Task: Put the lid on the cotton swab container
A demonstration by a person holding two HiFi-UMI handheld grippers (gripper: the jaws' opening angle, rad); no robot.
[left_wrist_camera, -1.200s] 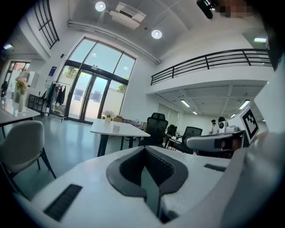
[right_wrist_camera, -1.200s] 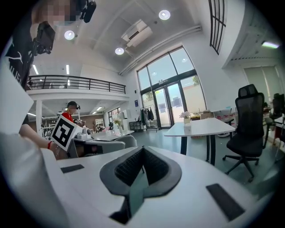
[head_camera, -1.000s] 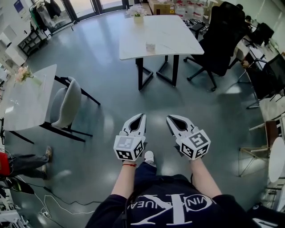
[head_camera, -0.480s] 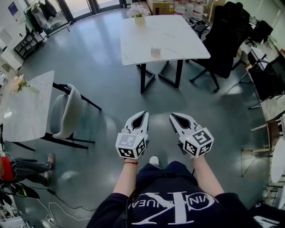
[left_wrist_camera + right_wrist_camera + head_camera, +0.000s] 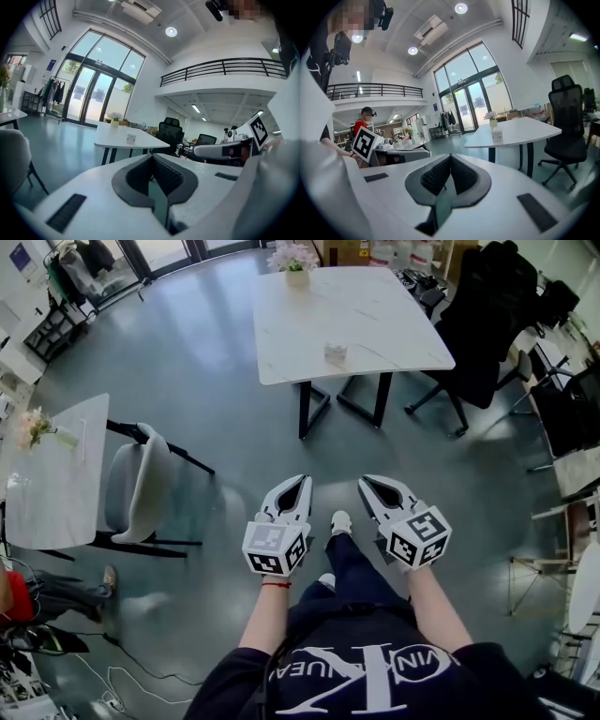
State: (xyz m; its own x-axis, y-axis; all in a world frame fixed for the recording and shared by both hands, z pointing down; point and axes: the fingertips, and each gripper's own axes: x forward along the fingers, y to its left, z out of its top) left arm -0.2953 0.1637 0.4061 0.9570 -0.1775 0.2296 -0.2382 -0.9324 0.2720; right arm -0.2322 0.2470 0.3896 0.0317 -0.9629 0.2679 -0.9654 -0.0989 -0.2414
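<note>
Swab box [image 5: 336, 353] sits on the white table [image 5: 384, 306], far off straight ahead of the left gripper [image 5: 295, 486] and the right gripper [image 5: 370, 486], both shut tight and empty, neither one nearer.

Distant cotton swab container [image 5: 335, 353], details indistinct

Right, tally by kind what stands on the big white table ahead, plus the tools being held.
flower vase: 1
cotton swab container: 1
tools: 2 (left tool, right tool)
Total: 4
</note>
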